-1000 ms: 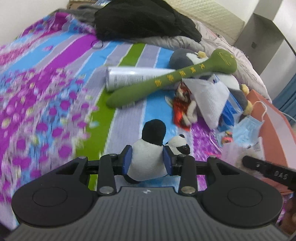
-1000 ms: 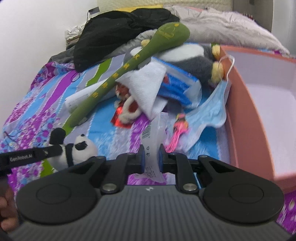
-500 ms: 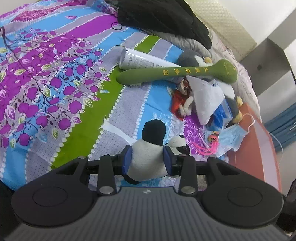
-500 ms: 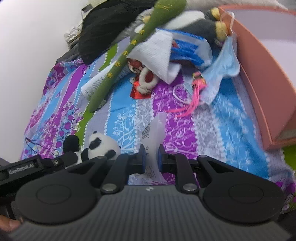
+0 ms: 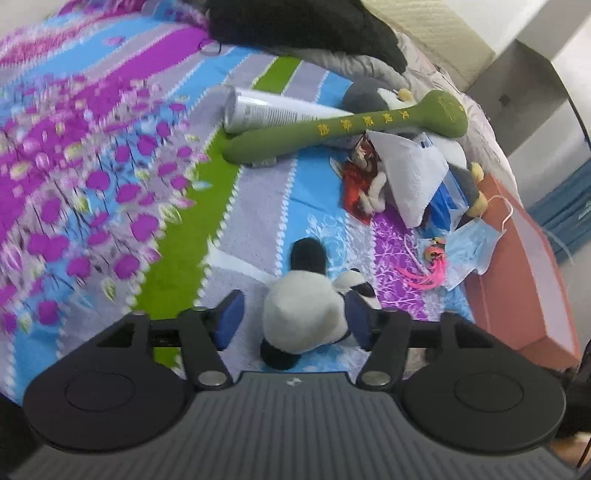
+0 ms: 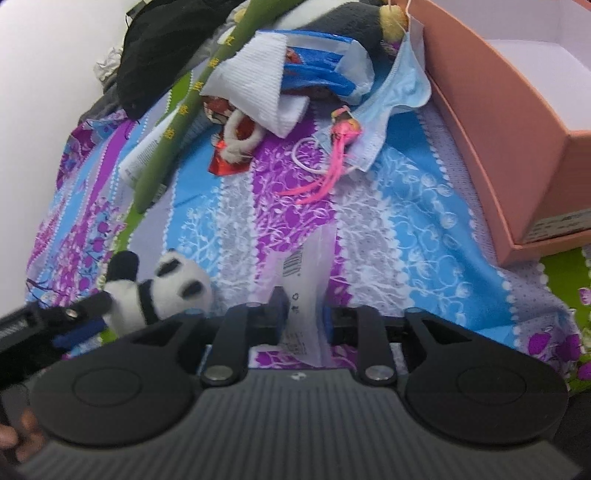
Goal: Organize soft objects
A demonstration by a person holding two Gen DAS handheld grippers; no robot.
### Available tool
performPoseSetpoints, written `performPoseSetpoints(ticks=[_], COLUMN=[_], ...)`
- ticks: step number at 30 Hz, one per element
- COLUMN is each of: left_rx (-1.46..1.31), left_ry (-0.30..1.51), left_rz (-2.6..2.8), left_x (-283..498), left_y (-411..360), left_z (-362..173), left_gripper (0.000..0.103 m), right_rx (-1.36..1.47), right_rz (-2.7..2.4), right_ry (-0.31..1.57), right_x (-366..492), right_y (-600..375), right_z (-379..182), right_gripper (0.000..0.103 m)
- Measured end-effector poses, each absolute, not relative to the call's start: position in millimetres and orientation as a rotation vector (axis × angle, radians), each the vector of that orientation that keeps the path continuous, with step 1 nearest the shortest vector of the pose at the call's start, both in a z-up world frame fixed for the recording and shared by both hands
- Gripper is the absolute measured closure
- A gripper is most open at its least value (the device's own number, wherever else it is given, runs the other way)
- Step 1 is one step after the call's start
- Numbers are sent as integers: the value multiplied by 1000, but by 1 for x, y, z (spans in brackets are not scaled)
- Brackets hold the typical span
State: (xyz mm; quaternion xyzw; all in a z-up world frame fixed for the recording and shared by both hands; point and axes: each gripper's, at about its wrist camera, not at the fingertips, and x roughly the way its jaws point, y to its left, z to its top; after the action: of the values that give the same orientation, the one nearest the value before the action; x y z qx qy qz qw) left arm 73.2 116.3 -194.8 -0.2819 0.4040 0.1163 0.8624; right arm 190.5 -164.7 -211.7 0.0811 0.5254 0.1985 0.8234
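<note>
A small panda plush [image 5: 301, 317] lies on the patterned bedspread between the fingers of my left gripper [image 5: 293, 319], which is open with gaps on both sides; it also shows in the right wrist view [image 6: 162, 291]. My right gripper [image 6: 301, 314] is open around a clear plastic packet [image 6: 308, 273] with a barcode, which rests on the bedspread. Further back lie a long green plush stick [image 5: 343, 129], a grey penguin plush [image 5: 369, 98], a white cloth [image 5: 413, 177], a blue face mask [image 6: 391, 99] and a pink tasselled trinket [image 6: 332, 158].
An open salmon-pink box [image 6: 517, 122] sits at the right edge of the bed. A white tube [image 5: 273, 112] lies beside the green stick. Black clothing [image 5: 303, 26] and grey bedding are piled at the back. A red-and-white plush [image 6: 236, 140] lies in the pile.
Both grippers have opened: the left one has let go of the panda plush, the right one of the plastic packet. Both objects now lie on the bedspread.
</note>
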Motion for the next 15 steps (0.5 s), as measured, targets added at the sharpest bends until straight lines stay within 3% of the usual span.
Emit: performPoseSetpoints(ticks=[3, 7, 11, 15], left_rx=[-518, -434, -338, -255], left_ry=[841, 842, 856, 879], left_rz=[228, 188, 146, 105], left_x=[70, 68, 74, 86], left_y=[118, 119, 113, 103], left_z=[-187, -179, -179, -184], left_gripper=[34, 30, 29, 24], right_rx=[144, 85, 31, 57], right_rz=[416, 433, 470, 469], right_ry=[1103, 1073, 1058, 1089], right_x=[190, 188, 187, 190], right_y=[-169, -171, -169, -170], right_z=[-208, -200, -196, -205], right_gripper=[52, 51, 40, 40])
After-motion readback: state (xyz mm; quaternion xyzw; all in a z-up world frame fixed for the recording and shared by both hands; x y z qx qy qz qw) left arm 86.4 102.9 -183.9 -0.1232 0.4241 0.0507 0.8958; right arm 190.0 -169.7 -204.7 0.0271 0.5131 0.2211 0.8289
